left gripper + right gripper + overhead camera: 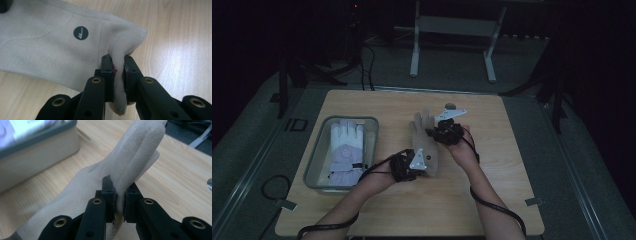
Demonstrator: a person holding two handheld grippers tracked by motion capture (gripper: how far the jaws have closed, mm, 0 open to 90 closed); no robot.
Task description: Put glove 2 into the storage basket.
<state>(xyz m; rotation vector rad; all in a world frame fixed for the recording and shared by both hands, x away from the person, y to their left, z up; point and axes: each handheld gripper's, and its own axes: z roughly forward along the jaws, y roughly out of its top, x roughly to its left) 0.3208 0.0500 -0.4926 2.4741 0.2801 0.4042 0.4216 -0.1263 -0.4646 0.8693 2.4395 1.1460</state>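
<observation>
That beige glove (424,145) is floppy, light fleece, so it'll sag wherever it isn't pinched. It's over the middle of the wooden surface (492,200), right of the tray (319,150). Left claw (117,66) is clamped on the cuff corner, right claw (120,195) on the finger end. Hems look like the best grab spots.

The left tool (404,166) is black and chunky, with a grey three-cornered plate on top; the right tool (447,131) is black too, with the same kind of grey plate; a black cable trails from each one and runs back along the forearm; both forearms are bare, with no sleeves showing; up close, each tool has two flat black jaws on thick black bars; small round brass-coloured rings sit in the bars; a bit of red shows on the left tool's pads (109,72).
</observation>
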